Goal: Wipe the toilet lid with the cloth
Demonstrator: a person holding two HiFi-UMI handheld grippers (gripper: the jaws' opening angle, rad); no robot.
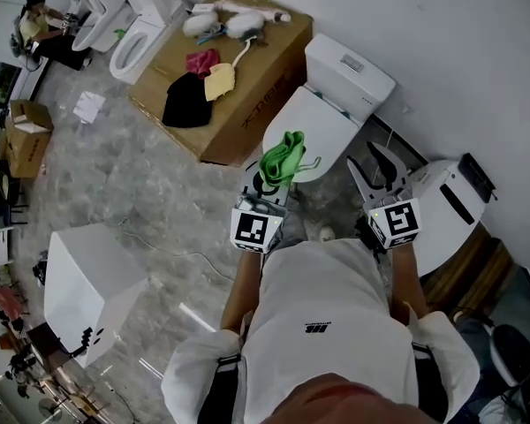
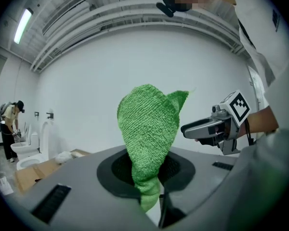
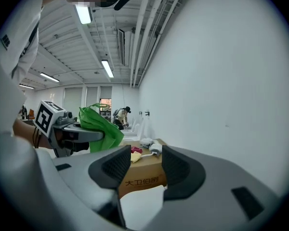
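Note:
A green cloth [image 1: 283, 156] is pinched in my left gripper [image 1: 271, 178] and sticks up above the closed white toilet lid [image 1: 314, 128]. In the left gripper view the cloth [image 2: 147, 138] fills the gap between the shut jaws. My right gripper [image 1: 378, 171] hangs open and empty to the right of the toilet, its jaws apart. From the right gripper view [image 3: 140, 168] I see the cloth [image 3: 99, 126] held by the left gripper [image 3: 72, 133] off to the left. Neither gripper touches the lid.
The toilet's white tank [image 1: 349, 68] stands against the wall. A large cardboard box [image 1: 223, 71] with rags and brushes lies left of it. Another white toilet [image 1: 447, 208] sits at the right, a white box [image 1: 87, 287] at lower left. A person [image 1: 38, 29] works far left.

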